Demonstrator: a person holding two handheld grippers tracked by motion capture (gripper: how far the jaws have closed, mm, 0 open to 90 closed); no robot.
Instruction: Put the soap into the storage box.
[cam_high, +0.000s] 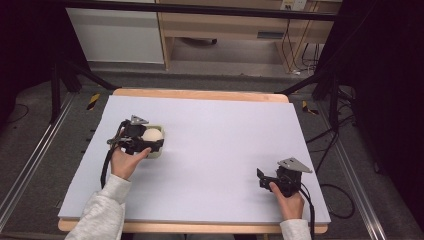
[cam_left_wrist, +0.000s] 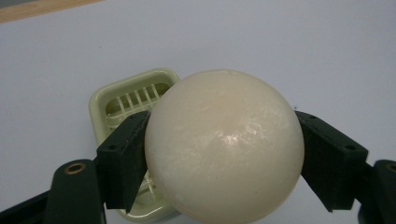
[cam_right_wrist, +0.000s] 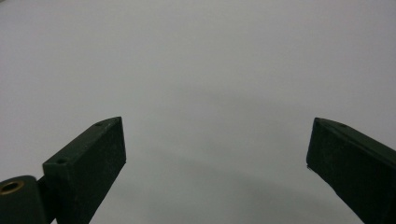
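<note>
Soap ball (cam_left_wrist: 224, 149) clamped between left gripper (cam_high: 141, 140) jaws, directly above green soap dish (cam_left_wrist: 126, 95); right gripper (cam_right_wrist: 217, 158) well apart from dish, jaws spread, empty.

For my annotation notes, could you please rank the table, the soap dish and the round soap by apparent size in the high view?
1. table
2. soap dish
3. round soap, though the left gripper hides parts of both.

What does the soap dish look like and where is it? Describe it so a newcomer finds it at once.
Start at the white table and go to its left side, where the left tool grips a round cream soap. The dish lies right beneath that ball. It is a pale green rounded-rectangle tray with a slatted bottom, the one green thing there.
</note>
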